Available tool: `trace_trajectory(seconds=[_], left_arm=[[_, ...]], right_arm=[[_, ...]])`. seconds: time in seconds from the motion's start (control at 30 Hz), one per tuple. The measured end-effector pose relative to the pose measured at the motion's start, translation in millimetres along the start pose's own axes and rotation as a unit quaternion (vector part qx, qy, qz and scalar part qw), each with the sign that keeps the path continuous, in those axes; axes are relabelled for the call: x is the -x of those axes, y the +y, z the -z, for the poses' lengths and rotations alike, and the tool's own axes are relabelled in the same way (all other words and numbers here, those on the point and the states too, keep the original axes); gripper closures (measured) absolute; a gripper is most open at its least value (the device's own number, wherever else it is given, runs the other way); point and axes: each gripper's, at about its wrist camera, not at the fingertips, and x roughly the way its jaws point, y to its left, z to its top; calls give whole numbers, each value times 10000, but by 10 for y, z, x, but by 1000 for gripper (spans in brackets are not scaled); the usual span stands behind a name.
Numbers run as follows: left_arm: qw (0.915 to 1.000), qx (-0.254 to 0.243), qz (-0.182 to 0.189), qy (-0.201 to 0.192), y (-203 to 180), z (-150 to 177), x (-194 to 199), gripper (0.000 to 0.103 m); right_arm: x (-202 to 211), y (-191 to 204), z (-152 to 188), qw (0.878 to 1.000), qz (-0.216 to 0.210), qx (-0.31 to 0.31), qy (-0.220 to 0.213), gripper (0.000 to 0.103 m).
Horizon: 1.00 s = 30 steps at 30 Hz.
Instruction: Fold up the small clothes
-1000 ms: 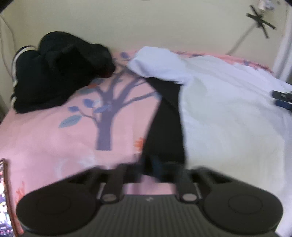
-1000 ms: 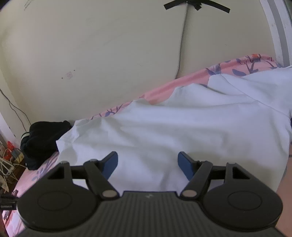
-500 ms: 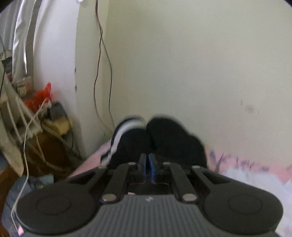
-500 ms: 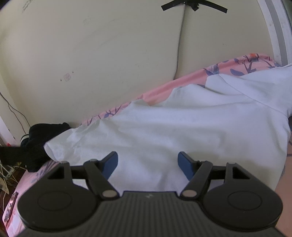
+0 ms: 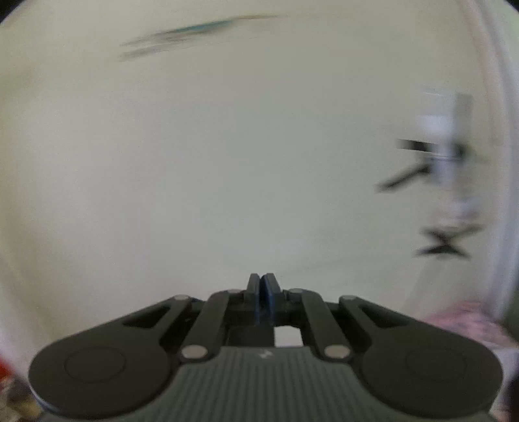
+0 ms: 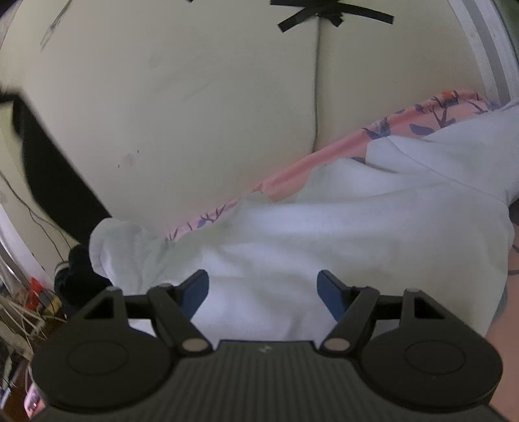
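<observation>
Mostly blurred cream wall [image 5: 227, 162] beyond left gripper [image 5: 260, 285], pressed shut, nothing visible between. Right gripper [image 6: 262, 287] spread wide, empty, over white garment [image 6: 340, 246] at lower centre; black cloth [image 6: 48, 162] cut off upper left.

Left gripper [image 5: 260, 285] swung up toward wall [image 5: 227, 162]; black garment [image 6: 48, 155] lifted.

Count, both views:
- Grippers: 2, i.e. left gripper [image 5: 260, 281], right gripper [image 6: 262, 287].
- White garment [image 6: 340, 233]: 1.
- Black strip of cloth [image 6: 55, 165]: 1, hanging at left.
- Dark clothes pile [image 6: 78, 279]: 1.
- Pink patterned sheet [image 6: 327, 155]: 1.
- Black tape crosses on wall: 1 [image 6: 327, 14] in right view.
</observation>
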Motion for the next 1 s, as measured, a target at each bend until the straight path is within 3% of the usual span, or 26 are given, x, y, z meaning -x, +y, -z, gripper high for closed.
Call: trace_trajectory(seconds=[0.1, 0.17, 0.3, 0.43, 0.57, 0.67, 0.77, 0.87, 0.9, 0.93, 1.0], left_arm=[[9956, -252, 899, 114, -673, -42, -30, 81], [9908, -517, 1243, 156, -959, 63, -47, 74], [9883, -838, 1211, 407, -1037, 393, -163, 72], [9923, -556, 799, 770, -507, 769, -386, 58], [9921, 15, 451, 1173, 172, 1428, -387, 58], [9884, 337, 175, 1470, 649, 2001, -332, 54], [9815, 565, 11, 1828, 926, 2528, -342, 53], [9741, 934, 168, 2055, 1016, 2856, -438, 53], [9719, 1067, 224, 2084, 1012, 2909, -484, 53], [9703, 1172, 273, 2100, 1006, 2946, -505, 53], [9685, 1289, 368, 2100, 997, 2966, -594, 53]], right_arm=[[-4, -67, -21, 9998, -68, -205, 12, 36], [-11, -104, -30, 9994, -113, -336, 28, 36], [-24, -158, -42, 9983, -239, -529, 71, 36], [-42, -202, -57, 9972, -313, -675, 115, 36], [20, -318, -83, 9935, -427, -1054, 106, 36], [14, -410, -164, 9893, -438, -1341, 369, 36], [-139, -372, -328, 9918, -106, -1068, 695, 36], [-369, -168, -425, 9946, 203, -478, 895, 40], [-440, -88, -427, 9948, 287, -246, 941, 58], [-494, -32, -424, 9947, 393, -20, 952, 97], [-538, -18, -515, 9948, 331, -9, 963, 103]])
